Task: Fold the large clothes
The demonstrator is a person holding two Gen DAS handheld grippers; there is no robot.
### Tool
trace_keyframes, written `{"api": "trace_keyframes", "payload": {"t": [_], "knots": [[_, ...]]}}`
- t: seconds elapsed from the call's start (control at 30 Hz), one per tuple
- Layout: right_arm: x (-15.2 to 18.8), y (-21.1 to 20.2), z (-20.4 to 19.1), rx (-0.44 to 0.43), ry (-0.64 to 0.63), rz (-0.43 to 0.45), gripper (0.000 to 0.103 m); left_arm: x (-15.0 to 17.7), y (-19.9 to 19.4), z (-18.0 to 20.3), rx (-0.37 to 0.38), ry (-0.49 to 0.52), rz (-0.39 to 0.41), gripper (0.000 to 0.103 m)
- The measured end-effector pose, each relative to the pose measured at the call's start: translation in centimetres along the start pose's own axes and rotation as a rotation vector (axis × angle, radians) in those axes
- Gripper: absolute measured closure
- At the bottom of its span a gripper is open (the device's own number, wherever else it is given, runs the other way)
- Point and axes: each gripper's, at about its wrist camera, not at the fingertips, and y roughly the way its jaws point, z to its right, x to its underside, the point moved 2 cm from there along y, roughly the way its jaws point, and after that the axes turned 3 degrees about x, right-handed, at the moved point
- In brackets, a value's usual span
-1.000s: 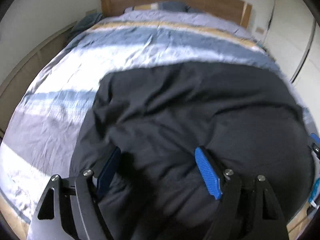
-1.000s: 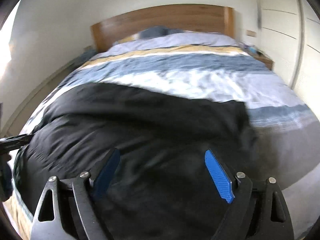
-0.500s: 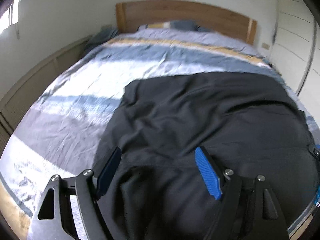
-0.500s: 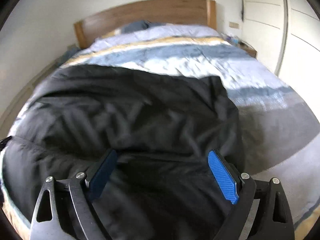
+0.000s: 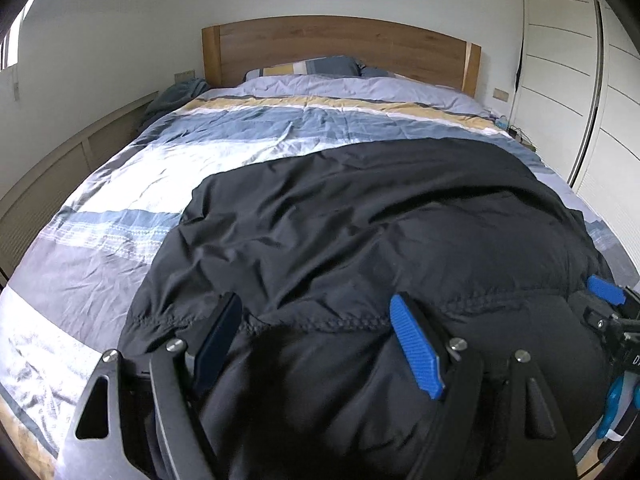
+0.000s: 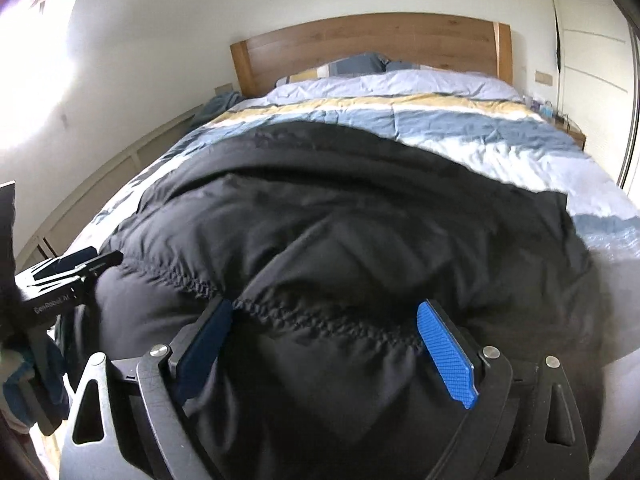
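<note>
Two grippers are seen low in their frames, both spread wide over a black padded garment (image 5: 380,232) laid across the striped bedding (image 5: 132,184). The left gripper (image 5: 316,344) is held agape, a puffed fold with a stitched seam bulging between its blue pads (image 5: 416,348), though no squeeze on the cloth can be made out. The right gripper (image 6: 332,344) has just been widening, and the seam is likewise straddled, not pinched. Each tool is glimpsed at the edge of the other's view. The garment's far edge is seen mid-frame; bare bedding is left beyond it up to the wooden headboard (image 5: 340,48) and at left. Wardrobe doors (image 5: 560,60) close the right side. White lettering is carried on the left tool's body at the left edge of the right view; it appears to read "GenRobot.AI".
</note>
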Motion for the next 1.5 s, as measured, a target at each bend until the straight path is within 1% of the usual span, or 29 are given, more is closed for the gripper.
{"api": "trace_keyframes", "payload": {"t": [0.1, 0.2, 0.4, 0.47, 0.57, 0.67, 0.7, 0.77, 0.83, 0.93, 1.0, 1.1, 1.23, 1.3, 1.47, 1.5], "knots": [[0.8, 0.0, 0.9, -0.008, 0.03, -0.002, 0.007, 0.4, 0.1, 0.1, -0.007, 0.013, 0.001, 0.027], [1.5, -0.3, 2.3, 0.007, 0.058, -0.012, 0.007, 0.6, 0.1, 0.0, -0.014, 0.018, 0.003, 0.027], [2.4, -1.1, 5.3, 0.099, 0.093, -0.051, 0.007, 0.6, -0.3, 0.1, -0.027, 0.026, -0.003, 0.027], [1.9, -1.6, 5.6, 0.102, 0.107, -0.053, 0.007, 0.0, -0.9, 0.2, -0.019, 0.031, 0.009, 0.027], [-0.1, -1.9, 4.3, 0.065, 0.086, -0.03, 0.007, -1.8, -0.9, 1.0, 0.02, 0.048, 0.0, 0.027], [-2.1, -1.1, 2.1, 0.024, 0.054, -0.022, 0.007, -4.1, 1.0, 2.4, 0.071, 0.075, -0.069, 0.027], [-2.8, -0.5, 1.3, 0.018, 0.04, -0.026, 0.007, -4.8, 1.8, 2.8, 0.079, 0.085, -0.089, 0.027], [-4.4, 1.3, 0.0, 0.004, 0.02, -0.043, 0.007, -6.3, 3.1, 3.5, 0.08, 0.097, -0.098, 0.027], [-5.5, 3.0, -0.7, -0.02, 0.035, -0.076, 0.007, -7.6, 5.0, 4.3, 0.086, 0.107, -0.144, 0.027], [-7.0, 5.8, -0.8, -0.03, 0.069, -0.124, 0.007, -8.5, 7.7, 5.0, 0.087, 0.124, -0.198, 0.027], [-7.8, 7.5, -0.5, -0.037, 0.08, -0.16, 0.006, -9.1, 9.6, 4.9, 0.089, 0.104, -0.231, 0.027], [-8.7, 9.1, 0.6, -0.023, 0.094, -0.174, 0.006, -9.9, 11.7, 4.1, 0.101, 0.053, -0.254, 0.026], [-9.7, 10.9, 2.7, 0.012, 0.124, -0.181, 0.006, -10.6, 14.0, 2.9, 0.088, 0.007, -0.279, 0.025], [-9.8, 11.4, 3.9, 0.013, 0.163, -0.181, 0.006, -11.0, 14.7, 2.4, 0.077, 0.0, -0.282, 0.024], [-9.9, 12.4, 7.0, 0.07, 0.191, -0.196, 0.006, -11.6, 16.8, 0.5, -0.017, 0.009, -0.324, 0.017], [-9.8, 12.6, 7.7, 0.083, 0.201, -0.201, 0.006, -11.7, 17.3, -0.1, -0.056, 0.012, -0.337, 0.016]]}}
